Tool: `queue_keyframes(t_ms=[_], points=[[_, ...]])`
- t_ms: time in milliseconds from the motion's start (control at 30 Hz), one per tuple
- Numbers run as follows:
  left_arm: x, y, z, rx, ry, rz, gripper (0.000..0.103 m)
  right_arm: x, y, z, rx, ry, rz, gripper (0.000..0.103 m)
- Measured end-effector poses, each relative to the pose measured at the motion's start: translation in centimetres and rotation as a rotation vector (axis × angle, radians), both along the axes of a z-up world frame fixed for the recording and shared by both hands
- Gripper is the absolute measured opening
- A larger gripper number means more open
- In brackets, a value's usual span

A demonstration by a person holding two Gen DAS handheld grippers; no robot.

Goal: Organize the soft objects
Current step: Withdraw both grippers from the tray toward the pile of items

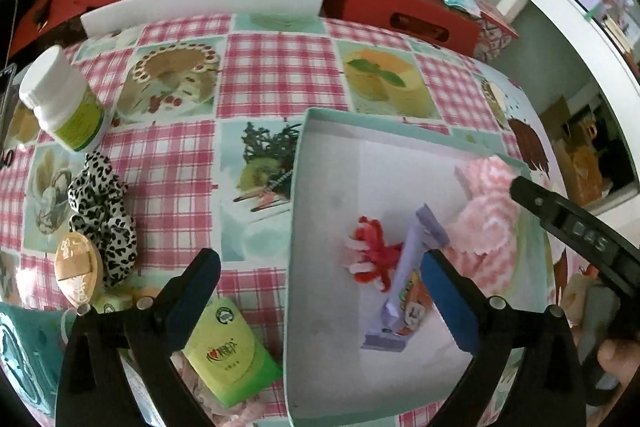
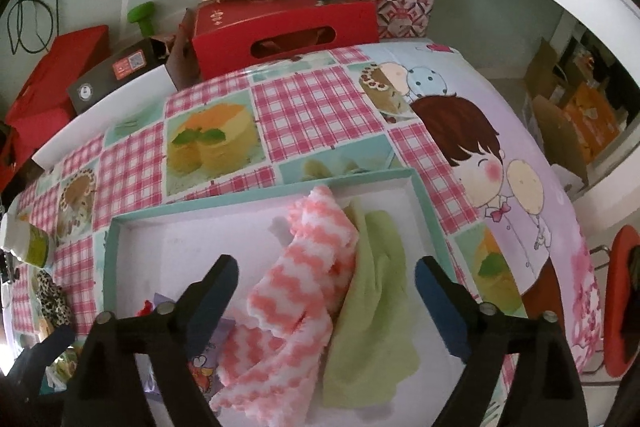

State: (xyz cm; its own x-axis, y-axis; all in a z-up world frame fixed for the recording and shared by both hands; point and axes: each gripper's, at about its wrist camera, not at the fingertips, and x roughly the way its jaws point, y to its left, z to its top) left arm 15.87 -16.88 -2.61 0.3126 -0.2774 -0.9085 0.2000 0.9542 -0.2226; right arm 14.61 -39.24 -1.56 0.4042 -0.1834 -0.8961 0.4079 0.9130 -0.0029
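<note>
Both grippers are held wide open with nothing gripped. The left gripper [image 1: 320,299] is positioned over the tray [image 1: 316,123] edge at lower centre. The right gripper [image 2: 326,291] is positioned above the pink cloth [image 2: 288,303] and green cloth [image 2: 376,315], which lie in the tray.

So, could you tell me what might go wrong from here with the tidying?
1. The leopard scrunchie lies outside the tray, close to the white bottle; reaching for it could tip the bottle.
2. The pink towel lies crumpled over the green cloth, so a grab may lift both.
3. Both the left hand-held gripper and the right hand-held gripper hover open over the tray and could collide.
</note>
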Motion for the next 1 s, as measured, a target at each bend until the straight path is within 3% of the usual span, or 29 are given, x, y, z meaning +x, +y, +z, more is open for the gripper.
queue_keyframes(t_ms=[300, 567, 733, 1000], points=[[0.4, 1.0, 0.3, -0.001, -0.03, 0.046, 0.1, 0.1, -0.1, 0.1, -0.011, 0.007, -0.007, 0.103], [0.9, 2.2, 1.0, -0.06, -0.031, 0.077, 0.1, 0.1, 0.9, 1.3, -0.01, -0.033, 0.0, 0.103], [1.8, 4.3, 1.6, -0.083, -0.048, 0.131, 0.1, 0.9, 3.7, 1.9, -0.001, -0.057, 0.079, 0.103], [3.5, 10.0, 2.7, -0.048, -0.1, 0.252, 0.1, 1.9, 8.8, 1.7, 0.005, -0.063, 0.208, 0.103]])
